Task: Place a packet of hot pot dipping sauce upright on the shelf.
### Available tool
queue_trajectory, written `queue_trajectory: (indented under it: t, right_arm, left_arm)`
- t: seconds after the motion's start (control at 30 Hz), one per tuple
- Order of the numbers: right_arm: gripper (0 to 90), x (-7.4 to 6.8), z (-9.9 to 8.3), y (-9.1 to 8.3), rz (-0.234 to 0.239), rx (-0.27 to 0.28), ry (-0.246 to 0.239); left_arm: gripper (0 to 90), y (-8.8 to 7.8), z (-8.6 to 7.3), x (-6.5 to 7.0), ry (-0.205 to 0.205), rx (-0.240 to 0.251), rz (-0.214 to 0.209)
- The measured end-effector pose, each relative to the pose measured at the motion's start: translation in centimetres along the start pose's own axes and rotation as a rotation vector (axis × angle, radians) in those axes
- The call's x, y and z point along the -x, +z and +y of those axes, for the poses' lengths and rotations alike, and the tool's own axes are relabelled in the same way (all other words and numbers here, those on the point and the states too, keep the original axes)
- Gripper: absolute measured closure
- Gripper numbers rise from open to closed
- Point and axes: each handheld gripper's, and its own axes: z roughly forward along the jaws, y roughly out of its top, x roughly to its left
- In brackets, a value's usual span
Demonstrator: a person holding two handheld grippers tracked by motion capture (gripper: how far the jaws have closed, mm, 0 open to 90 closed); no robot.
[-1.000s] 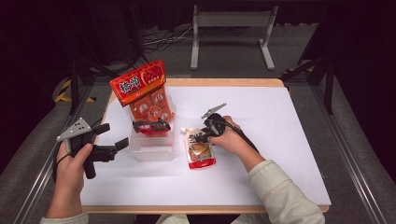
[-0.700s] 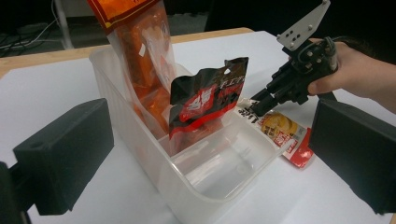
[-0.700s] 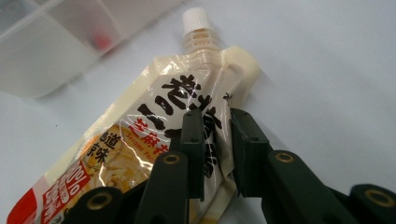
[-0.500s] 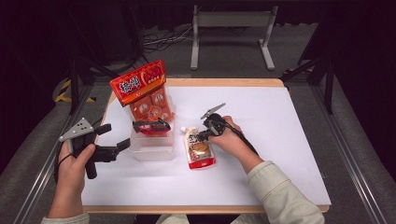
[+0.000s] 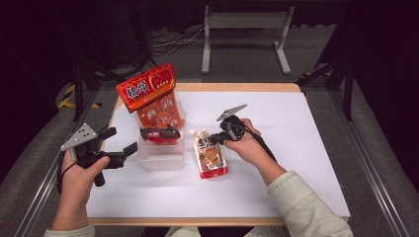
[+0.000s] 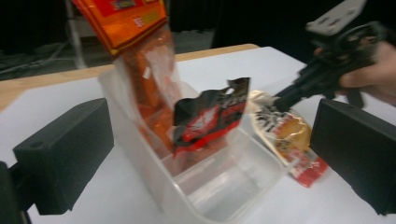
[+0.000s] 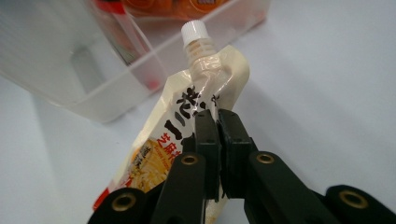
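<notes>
- Right gripper [image 5: 216, 139]: its fingers [image 7: 205, 135] have just been closing and are now clenched on the upper part of the spouted pouch [image 5: 211, 157], pinching the film just below the white cap [image 7: 194, 31].
- The pouch lies flat on the white tabletop [image 5: 306, 148], just beside the clear bin [image 5: 160, 157], on that bin's right in the high view. Whether it touches the bin wall I cannot tell.
- Long axis: cap end points away from me, red bottom edge toward me, so the pouch runs roughly parallel to the bin's side wall.
- The relation that counts, as I judge it: the bin lies to the left of the held pouch, so the pouch must go up and sideways over the wall, cap end leading.
- The bin already holds a tall orange bag [image 5: 150, 96] and a dark red packet [image 6: 212, 114]; the free space is at its near end.
- Left gripper [image 5: 120, 145]: fingers released, nothing between them, aimed at the bin from its left.
- The right hand [image 5: 249, 145] is clearly nearer the pouch; the left is well apart from it.
</notes>
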Motion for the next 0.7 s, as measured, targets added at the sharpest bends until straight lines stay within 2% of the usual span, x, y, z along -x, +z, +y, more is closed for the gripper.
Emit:
queue_trajectory:
  t: [0.07,0.2,0.33,0.43,0.7]
  right_arm:
    - [88.3,-0.3,0.1,-0.5,0.015,0.023,-0.002]
    - [88.4,-1.1,0.4,-1.3,0.027,0.05,-0.018]
    - [88.5,-1.6,0.5,-2.1,0.031,0.076,-0.033]
    - [88.5,-2.0,0.6,-2.8,0.065,0.1,-0.034]
    - [88.7,-3.3,0.9,-4.9,0.081,0.166,-0.086]
  left_arm:
    - [1.4,0.1,0.0,0.0,-0.024,0.002,0.014]
    - [2.2,0.1,0.1,0.1,0.0,-0.005,0.015]
    - [3.3,0.2,0.2,0.3,0.01,-0.001,-0.004]
    - [5.4,0.4,0.1,0.6,0.035,-0.012,-0.024]
    - [7.3,1.1,0.2,1.4,0.081,-0.029,-0.071]
